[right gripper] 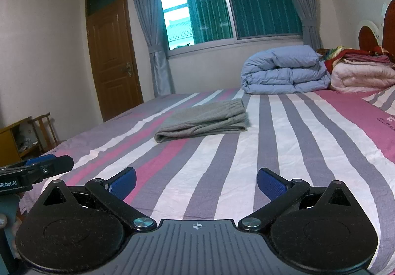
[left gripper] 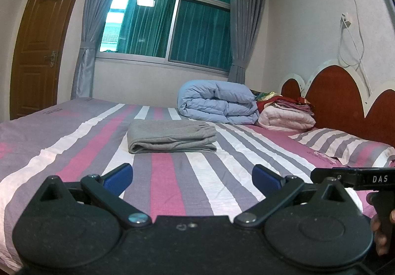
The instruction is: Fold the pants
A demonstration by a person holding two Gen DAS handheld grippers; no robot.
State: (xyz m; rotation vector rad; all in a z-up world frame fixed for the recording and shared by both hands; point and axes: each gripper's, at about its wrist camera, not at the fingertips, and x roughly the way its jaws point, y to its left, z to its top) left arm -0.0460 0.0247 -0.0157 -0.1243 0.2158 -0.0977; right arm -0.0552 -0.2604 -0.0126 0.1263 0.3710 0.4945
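Observation:
The grey pants (left gripper: 170, 136) lie folded into a flat rectangle in the middle of the striped bed (left gripper: 74, 151). They also show in the right wrist view (right gripper: 205, 121), waistband toward the far right. My left gripper (left gripper: 192, 176) is open and empty, held back above the near part of the bed, well short of the pants. My right gripper (right gripper: 196, 182) is open and empty too, also near the bed's front edge. The right gripper's body shows at the right edge of the left wrist view (left gripper: 355, 177); the left gripper shows at the left edge of the right wrist view (right gripper: 37, 168).
A folded blue duvet (left gripper: 217, 102) and a stack of pink and red blankets (left gripper: 286, 114) sit at the head of the bed by the red headboard (left gripper: 335, 97). A striped pillow (left gripper: 345, 144) lies at right. A door (right gripper: 113, 57), window and small cabinet (right gripper: 12, 141) stand beyond.

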